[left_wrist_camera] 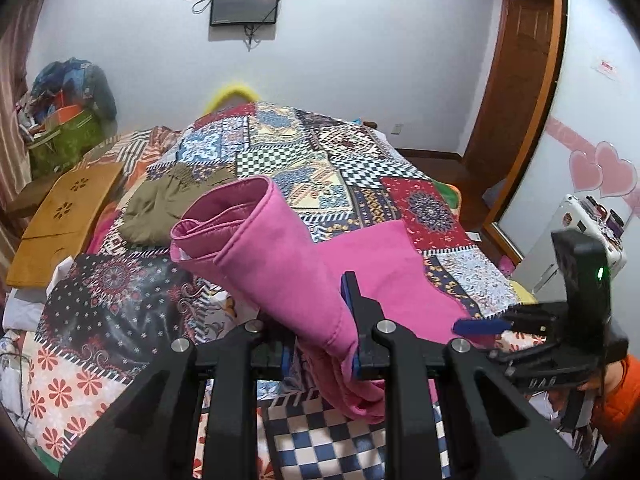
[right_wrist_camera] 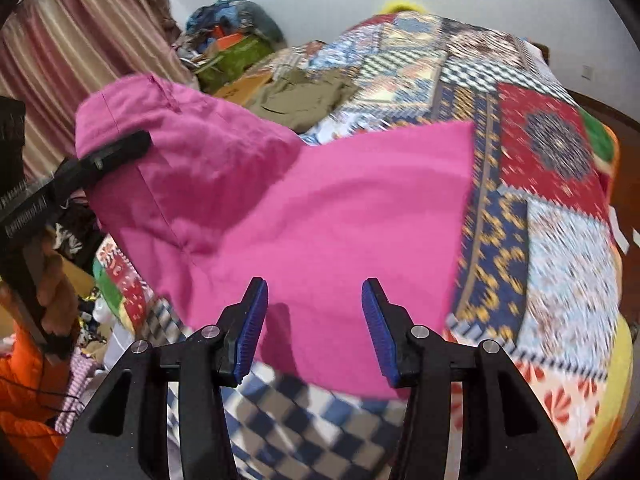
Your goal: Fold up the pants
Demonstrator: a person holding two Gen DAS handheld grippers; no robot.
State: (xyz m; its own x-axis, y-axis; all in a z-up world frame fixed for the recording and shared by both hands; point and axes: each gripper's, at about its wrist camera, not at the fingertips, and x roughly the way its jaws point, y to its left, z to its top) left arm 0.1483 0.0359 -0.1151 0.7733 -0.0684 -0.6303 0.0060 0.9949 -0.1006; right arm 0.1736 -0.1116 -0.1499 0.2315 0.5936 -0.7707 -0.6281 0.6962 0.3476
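Note:
Pink pants (left_wrist_camera: 280, 248) lie partly on the patchwork bedspread (left_wrist_camera: 304, 160). My left gripper (left_wrist_camera: 320, 328) is shut on a bunched part of them and holds it up off the bed, with a hemmed opening pointing away at the upper left. In the right wrist view, the raised pink pants (right_wrist_camera: 340, 200) spread flat toward the right, and the left gripper (right_wrist_camera: 120, 152) clamps their upper left fold. My right gripper (right_wrist_camera: 314, 284) hovers open just above the near edge of the flat part, nothing between its blue pads (right_wrist_camera: 252, 320). The right gripper (left_wrist_camera: 484, 326) also shows side-on.
An olive garment (left_wrist_camera: 176, 204) lies folded on the bed beyond the pants. A wooden lap table (left_wrist_camera: 68, 216) leans at the bed's left edge, with a pile of bags (left_wrist_camera: 68, 120) behind it. A wooden door (left_wrist_camera: 520, 80) stands at the right. An orange sleeve (right_wrist_camera: 24, 380) is at the lower left.

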